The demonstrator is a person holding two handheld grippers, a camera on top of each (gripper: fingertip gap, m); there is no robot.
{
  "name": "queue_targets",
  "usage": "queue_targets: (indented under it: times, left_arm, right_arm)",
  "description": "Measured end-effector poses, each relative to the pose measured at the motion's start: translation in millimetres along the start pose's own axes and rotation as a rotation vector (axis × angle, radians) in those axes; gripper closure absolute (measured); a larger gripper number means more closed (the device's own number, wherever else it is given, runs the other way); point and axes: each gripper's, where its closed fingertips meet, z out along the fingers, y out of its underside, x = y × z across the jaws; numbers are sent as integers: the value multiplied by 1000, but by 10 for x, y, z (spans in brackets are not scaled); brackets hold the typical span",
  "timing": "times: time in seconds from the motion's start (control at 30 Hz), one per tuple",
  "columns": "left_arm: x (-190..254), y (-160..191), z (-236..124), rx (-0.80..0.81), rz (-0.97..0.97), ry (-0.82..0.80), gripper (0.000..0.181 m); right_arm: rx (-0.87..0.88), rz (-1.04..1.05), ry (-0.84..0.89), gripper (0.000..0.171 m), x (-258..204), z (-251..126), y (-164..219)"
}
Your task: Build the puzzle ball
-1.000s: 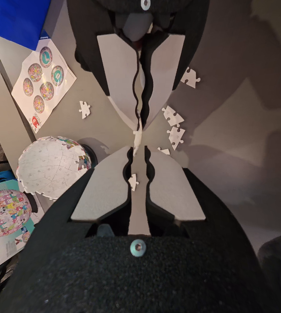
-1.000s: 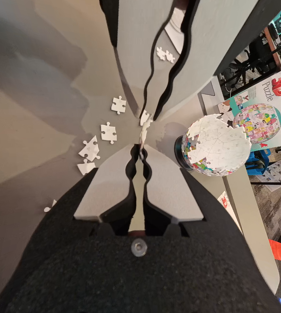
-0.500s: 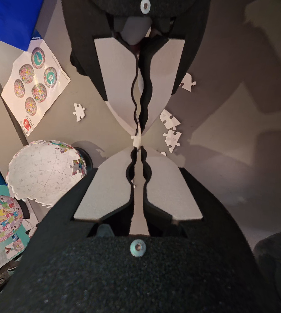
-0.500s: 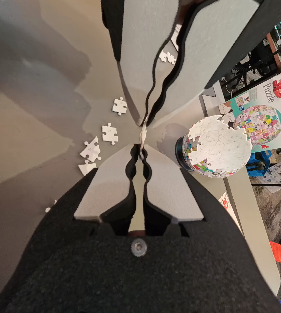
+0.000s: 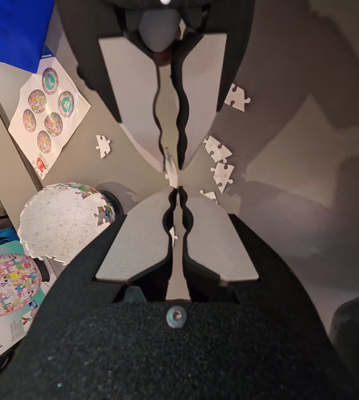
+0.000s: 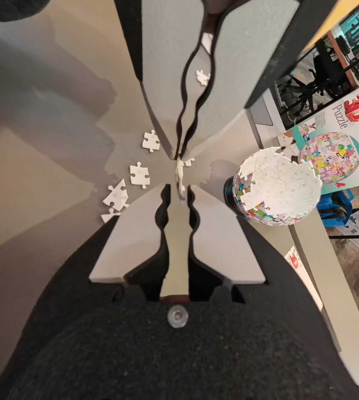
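Grey and matte, the surface [image 5: 304,216] carries a scatter of loose white puzzle pieces [image 5: 221,173] lying face down. Two hand-held grippers meet tip to tip above it. The left hand-held gripper [image 5: 176,190] has its grey fingers nearly together, pinching the lower end of a small white puzzle piece [image 5: 172,173] held edge-on. In the right wrist view, the right hand-held gripper [image 6: 178,188] has its fingers spread wider, and the same piece [image 6: 179,173] stands in the gap between their tips; whether they press on it cannot be told. The left one's tips, opposite, close on the piece's far end.

The puzzle ball [image 5: 64,220], a half-built shell showing its white inside with a colourful rim, sits tilted on a dark round stand [image 5: 113,201] near the edge of the surface, off to one side of the grippers. A printed leaflet [image 5: 46,121] lies flat beyond it. The puzzle box [image 6: 336,147] stands just past the edge.
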Motion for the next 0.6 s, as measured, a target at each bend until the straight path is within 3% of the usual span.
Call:
queue_targets:
  times: [0.1, 0.4, 0.6]
  left_arm:
    - [-32, 100, -37, -30, 32, -7, 179]
    - [-560, 622, -201, -44, 113, 39, 179]
    - [-869, 996, 36, -37, 80, 215, 179]
  right_arm:
    - [53, 91, 15, 138, 91, -145, 28]
    - [344, 480, -57, 139, 240, -447, 553]
    - [407, 512, -83, 138, 273, -326, 697]
